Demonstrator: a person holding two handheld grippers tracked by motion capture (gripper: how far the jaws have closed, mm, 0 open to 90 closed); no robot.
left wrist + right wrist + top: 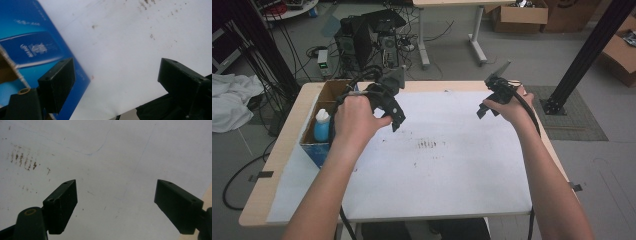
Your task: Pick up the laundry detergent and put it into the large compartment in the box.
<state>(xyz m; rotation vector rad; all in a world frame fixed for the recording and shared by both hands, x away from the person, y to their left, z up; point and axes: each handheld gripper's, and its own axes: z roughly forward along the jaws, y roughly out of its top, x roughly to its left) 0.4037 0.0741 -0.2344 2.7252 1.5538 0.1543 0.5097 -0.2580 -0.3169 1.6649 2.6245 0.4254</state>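
My left gripper (396, 119) hangs above the white sheet (437, 150) near the table's left side, right beside a blue cardboard box (319, 145). In the left gripper view its jaws stand wide apart (116, 75) with nothing between them, the blue box wall (32, 50) just off the left jaw. My right gripper (484, 111) is held over the sheet's far right part. The right gripper view has its jaws spread wide (116, 200) over bare white paper (112, 157).
A white-capped blue bottle (322, 125) stands inside the open box. Brown smudges (429, 145) mark the sheet's middle. The wooden table edge (262, 190) runs along the left. Beyond the table are computers and cables (367, 40) on the floor, and a black post (582, 55) at right.
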